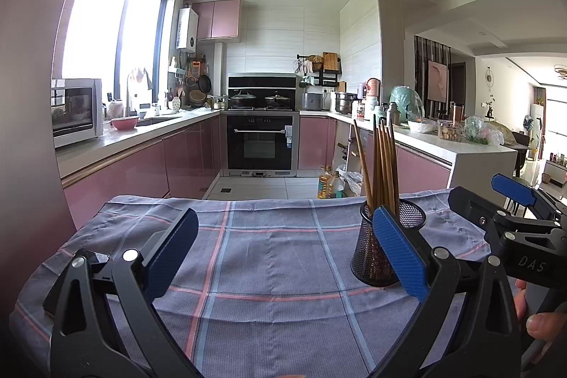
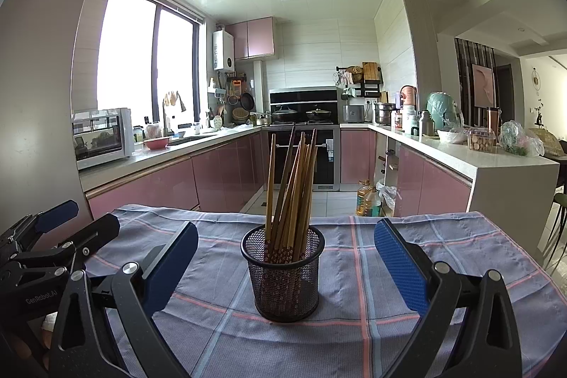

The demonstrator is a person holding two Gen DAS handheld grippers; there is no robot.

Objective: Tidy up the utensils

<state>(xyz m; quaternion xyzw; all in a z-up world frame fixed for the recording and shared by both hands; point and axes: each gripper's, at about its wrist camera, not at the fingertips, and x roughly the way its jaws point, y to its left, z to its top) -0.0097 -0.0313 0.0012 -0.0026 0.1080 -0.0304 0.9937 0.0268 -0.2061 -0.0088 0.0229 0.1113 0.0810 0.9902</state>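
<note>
Both grippers spread, empty. Chopsticks [image 2: 290, 193] upright in mesh cup [image 2: 283, 278], twelve o'clock of our right gripper [image 2: 285, 263], nearer; two o'clock of left gripper [image 1: 285, 254].

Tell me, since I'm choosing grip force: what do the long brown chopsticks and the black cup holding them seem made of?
The long brown chopsticks look like wood or bamboo: matte tan shafts, with speckled patterned lower ends. The black cup appears to be metal wire mesh, since you can see through its wall; it has a solid rim.
</note>
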